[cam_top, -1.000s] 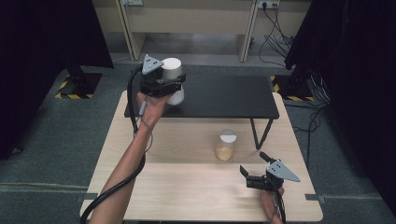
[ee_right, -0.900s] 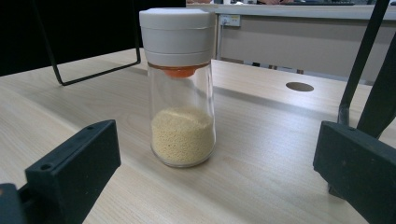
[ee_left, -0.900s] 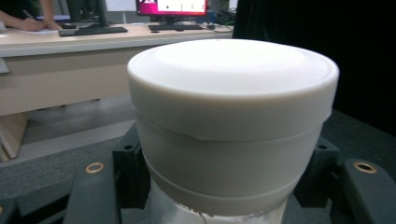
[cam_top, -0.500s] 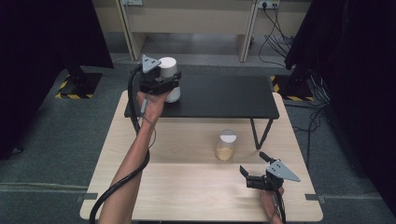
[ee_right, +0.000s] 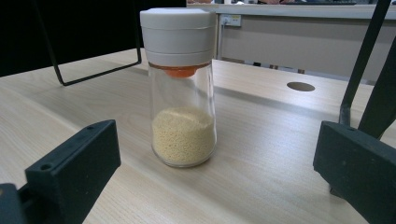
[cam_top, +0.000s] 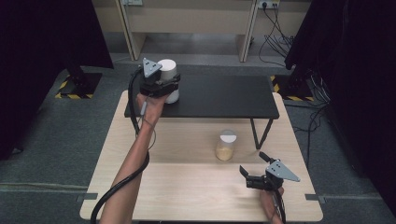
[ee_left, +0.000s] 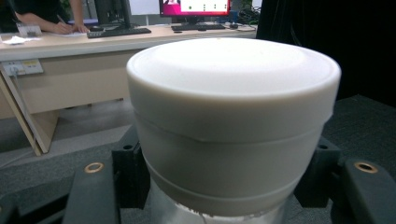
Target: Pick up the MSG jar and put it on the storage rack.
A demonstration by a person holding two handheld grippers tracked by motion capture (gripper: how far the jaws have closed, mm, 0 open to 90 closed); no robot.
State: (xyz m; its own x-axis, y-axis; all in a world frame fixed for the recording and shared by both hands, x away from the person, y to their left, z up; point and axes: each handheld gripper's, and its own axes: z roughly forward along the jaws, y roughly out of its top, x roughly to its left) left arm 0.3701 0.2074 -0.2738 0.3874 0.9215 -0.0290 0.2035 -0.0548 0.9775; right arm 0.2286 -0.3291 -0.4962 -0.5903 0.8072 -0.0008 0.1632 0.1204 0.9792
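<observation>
A white-lidded jar point(cam_top: 169, 79) is being held between the jaws of the left gripper point(cam_top: 163, 87) at the near left end of the black shelf point(cam_top: 219, 95), which is standing on the pale wooden table point(cam_top: 187, 140). In the left gripper view, the jar's broad white lid point(ee_left: 233, 88) is being pinched just under its rim by the black pads point(ee_left: 128, 172), with clear glass showing below. Whether the base is resting on the shelf or being carried just above it cannot be told.

The step in hand is judged to be the setting of this jar on the shelf. It is best done with the jar kept upright and lowered until the base is sitting flat, well in from the shelf's edge, before the jaws are being eased apart; a grip so near the lid is likely to let the glass body swing if the hand is tilted.

The right gripper point(cam_top: 254, 169) is being held low over the table's near right part, jaws spread wide and nothing between them, aimed at a second jar point(ee_right: 181, 88). That jar is standing upright on the table, near the shelf's leg, with a white cap, an orange insert and yellow grain filling its lower third.
</observation>
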